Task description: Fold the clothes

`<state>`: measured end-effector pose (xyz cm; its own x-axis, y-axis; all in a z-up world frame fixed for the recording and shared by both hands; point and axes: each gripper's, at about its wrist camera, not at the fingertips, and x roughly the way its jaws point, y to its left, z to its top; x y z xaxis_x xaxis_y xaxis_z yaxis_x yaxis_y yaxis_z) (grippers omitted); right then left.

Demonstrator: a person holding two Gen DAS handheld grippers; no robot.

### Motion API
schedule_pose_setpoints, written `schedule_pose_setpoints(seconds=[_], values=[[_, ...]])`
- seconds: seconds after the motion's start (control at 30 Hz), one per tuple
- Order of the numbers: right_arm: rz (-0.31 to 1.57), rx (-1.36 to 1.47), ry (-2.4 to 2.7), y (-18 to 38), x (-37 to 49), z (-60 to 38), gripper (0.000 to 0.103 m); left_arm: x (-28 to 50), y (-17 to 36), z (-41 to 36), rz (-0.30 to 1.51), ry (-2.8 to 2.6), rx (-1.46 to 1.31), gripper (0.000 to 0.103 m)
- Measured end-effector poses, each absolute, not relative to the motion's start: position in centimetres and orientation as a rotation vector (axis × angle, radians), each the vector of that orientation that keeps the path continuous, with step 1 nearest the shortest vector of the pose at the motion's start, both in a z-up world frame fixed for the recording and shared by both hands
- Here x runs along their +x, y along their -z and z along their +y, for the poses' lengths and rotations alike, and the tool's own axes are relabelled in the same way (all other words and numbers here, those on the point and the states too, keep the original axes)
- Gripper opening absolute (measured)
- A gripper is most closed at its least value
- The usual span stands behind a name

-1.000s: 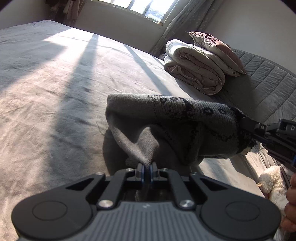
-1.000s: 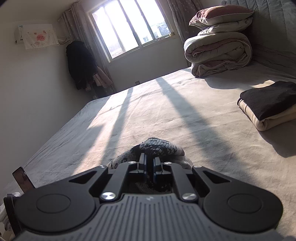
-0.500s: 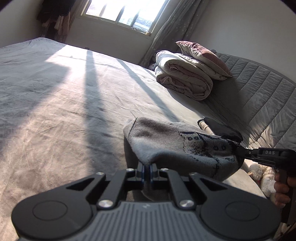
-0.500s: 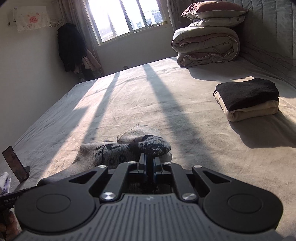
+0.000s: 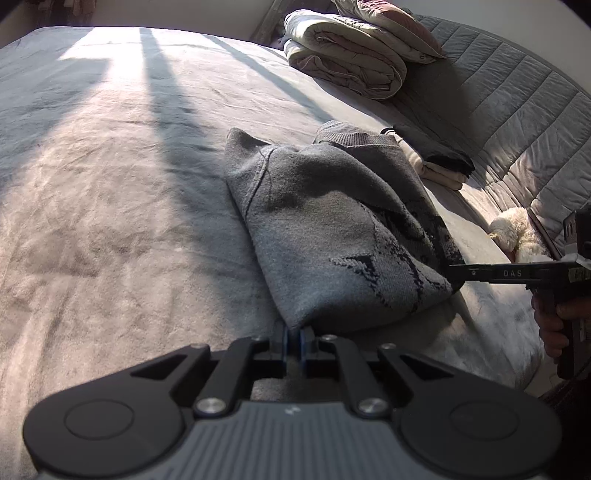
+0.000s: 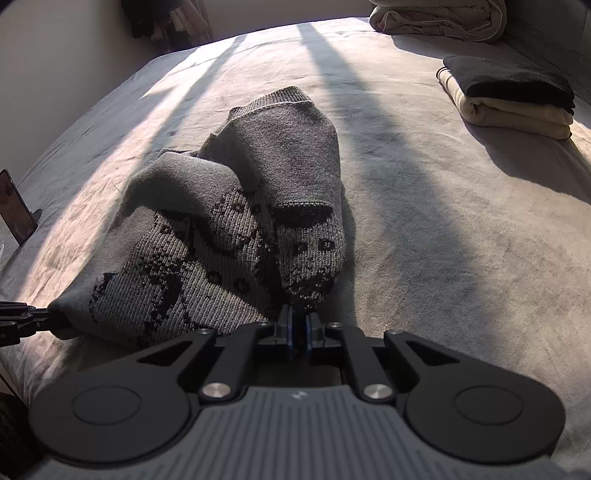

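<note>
Grey sweater (image 5: pixel 332 229) on bed (image 5: pixel 110 184) (folded), hand-held grippers clamped

A wide bed under a pale grey plush cover (image 5: pixel 110 184) spreads ahead of the fingers, crossed by bright sunlit bands and long dark shadow stripes. Far beyond the fingers and to their right, a rolled beige quilt (image 5: pixel 343 62) carries a dusky pink pillow (image 5: pixel 384 22), set against a grey quilted headboard (image 5: pixel 517 122). Left of the fingers in the right wrist view rises a plain pale wall (image 6: pixel 66 74).
</note>
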<state>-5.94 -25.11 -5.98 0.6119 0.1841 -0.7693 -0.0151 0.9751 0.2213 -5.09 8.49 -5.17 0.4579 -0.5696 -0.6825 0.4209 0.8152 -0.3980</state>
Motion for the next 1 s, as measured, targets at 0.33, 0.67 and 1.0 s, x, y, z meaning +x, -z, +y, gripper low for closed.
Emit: schedule_pose_setpoints(seconds=[0.33, 0.67, 1.0], values=[[0.836, 0.32, -0.143, 3.1, -4.3, -26.6, 0.053, 2.0, 3.7, 8.8, 0.875, 0.469, -0.424, 0.055], [0.827, 0.387, -0.09, 2.8, -0.6, -27.6, 0.055, 10.6, 6.4, 4.9, 0.941, 0.321, -0.42, 0.052], [0.845, 0.439, -0.052, 3.6, 1.2, -27.9, 0.055, 11.2, 4.8, 4.0, 0.799, 0.208, -0.333, 0.005]])
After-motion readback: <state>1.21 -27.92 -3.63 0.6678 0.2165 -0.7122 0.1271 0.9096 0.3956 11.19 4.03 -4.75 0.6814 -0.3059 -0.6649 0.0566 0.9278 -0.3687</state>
